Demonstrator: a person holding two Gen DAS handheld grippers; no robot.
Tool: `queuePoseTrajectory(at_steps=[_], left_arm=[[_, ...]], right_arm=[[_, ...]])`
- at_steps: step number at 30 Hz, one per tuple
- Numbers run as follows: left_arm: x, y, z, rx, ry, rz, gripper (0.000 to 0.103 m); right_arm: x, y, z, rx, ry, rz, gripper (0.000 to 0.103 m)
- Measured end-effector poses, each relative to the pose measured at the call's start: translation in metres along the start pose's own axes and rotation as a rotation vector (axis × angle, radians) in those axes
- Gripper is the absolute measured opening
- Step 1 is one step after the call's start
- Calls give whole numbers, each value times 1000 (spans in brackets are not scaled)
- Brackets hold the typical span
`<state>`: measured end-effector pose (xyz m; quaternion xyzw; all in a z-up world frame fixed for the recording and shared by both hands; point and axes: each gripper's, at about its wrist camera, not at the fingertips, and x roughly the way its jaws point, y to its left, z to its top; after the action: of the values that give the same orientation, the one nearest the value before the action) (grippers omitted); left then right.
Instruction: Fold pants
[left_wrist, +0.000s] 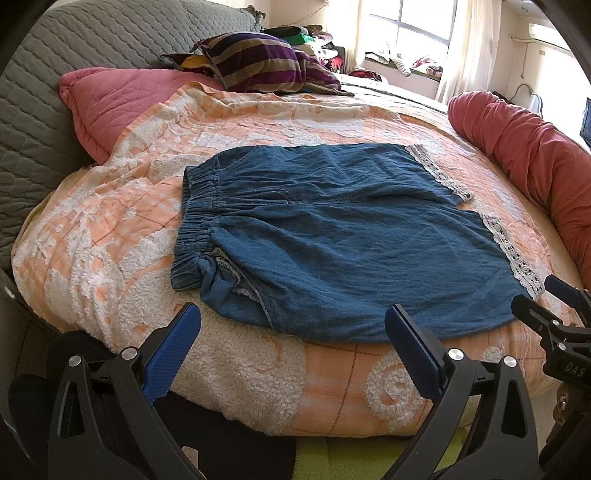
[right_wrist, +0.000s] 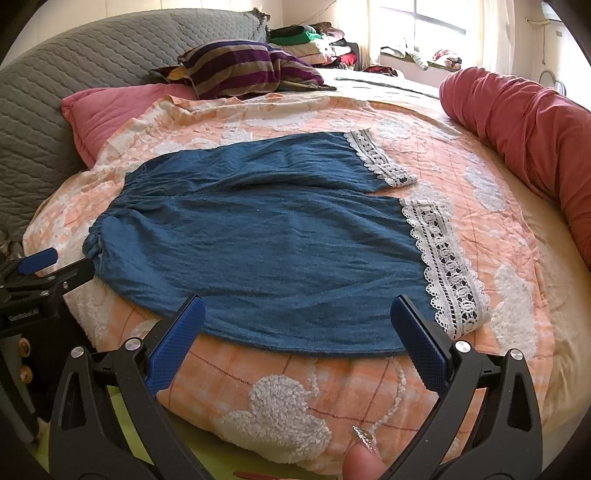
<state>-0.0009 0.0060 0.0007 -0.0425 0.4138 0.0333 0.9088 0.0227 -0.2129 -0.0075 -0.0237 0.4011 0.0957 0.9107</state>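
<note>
Blue denim shorts (left_wrist: 332, 236) with white lace hems (left_wrist: 513, 251) lie flat on an orange and white bedspread (left_wrist: 258, 110), waistband to the left, hems to the right. They also show in the right wrist view (right_wrist: 266, 243) with the lace hems (right_wrist: 447, 266). My left gripper (left_wrist: 291, 328) is open and empty, just short of the near edge by the waistband end. My right gripper (right_wrist: 295, 321) is open and empty, over the near edge by the lace hem end. Each gripper shows at the edge of the other's view: the right gripper (left_wrist: 546, 299), the left gripper (right_wrist: 62, 266).
A pink pillow (left_wrist: 107, 107) and a striped cushion (left_wrist: 258, 62) lie at the bed's far left. A red bolster (left_wrist: 535, 155) runs along the right side. A grey quilted headboard (left_wrist: 55, 74) curves behind. Clothes are piled by the window (left_wrist: 417, 26).
</note>
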Motion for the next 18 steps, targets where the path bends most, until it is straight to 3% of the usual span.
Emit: queuePoseTrajectory(at_steps=[18], left_arm=[[2,7,6,-7,9,-3,99]], right_arm=[[6,9,13,-24,-22,3,95]])
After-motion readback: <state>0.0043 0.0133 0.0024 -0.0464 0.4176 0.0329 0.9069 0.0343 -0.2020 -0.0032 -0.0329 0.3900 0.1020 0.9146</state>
